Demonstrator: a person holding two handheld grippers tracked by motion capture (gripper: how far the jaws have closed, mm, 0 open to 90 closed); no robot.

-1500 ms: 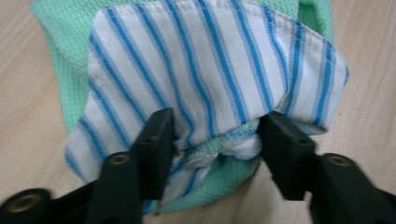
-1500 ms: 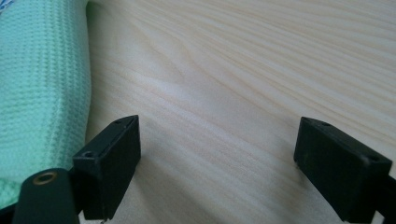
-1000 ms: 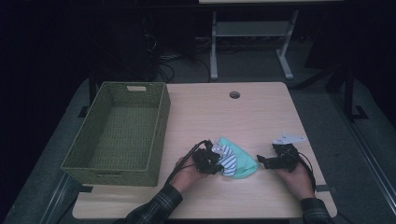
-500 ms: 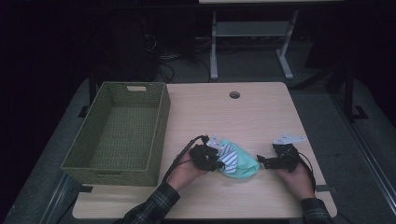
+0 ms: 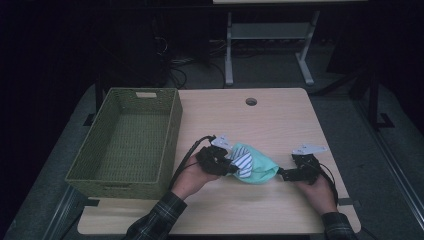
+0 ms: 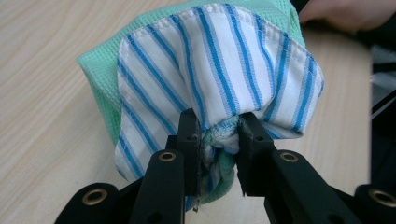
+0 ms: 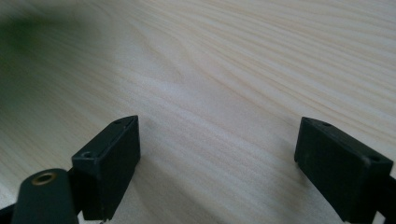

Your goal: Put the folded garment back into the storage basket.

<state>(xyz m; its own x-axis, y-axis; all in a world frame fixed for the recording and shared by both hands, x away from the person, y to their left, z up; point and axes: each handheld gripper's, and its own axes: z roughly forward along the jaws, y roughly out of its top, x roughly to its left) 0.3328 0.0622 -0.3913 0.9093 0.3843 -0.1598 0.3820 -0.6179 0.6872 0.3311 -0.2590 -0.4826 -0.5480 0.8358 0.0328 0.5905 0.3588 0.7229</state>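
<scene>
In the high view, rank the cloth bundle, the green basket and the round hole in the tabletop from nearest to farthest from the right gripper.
From the right gripper, whose jaws are open:
1. Cloth bundle, just to its left, pinched by the left gripper.
2. Round hole, farther back on the table, left of it.
3. Green basket, at the table's left edge.

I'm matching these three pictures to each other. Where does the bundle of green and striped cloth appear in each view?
High view: the cloth bundle lies near the table's front edge, right of the green basket, gripped by the left tongs.
Left gripper view: it sits centre and top, pinched between the black jaws.
Right gripper view: not in it; the right tongs stand open over bare wood.
Shared landmark: the pale wooden table.
</scene>
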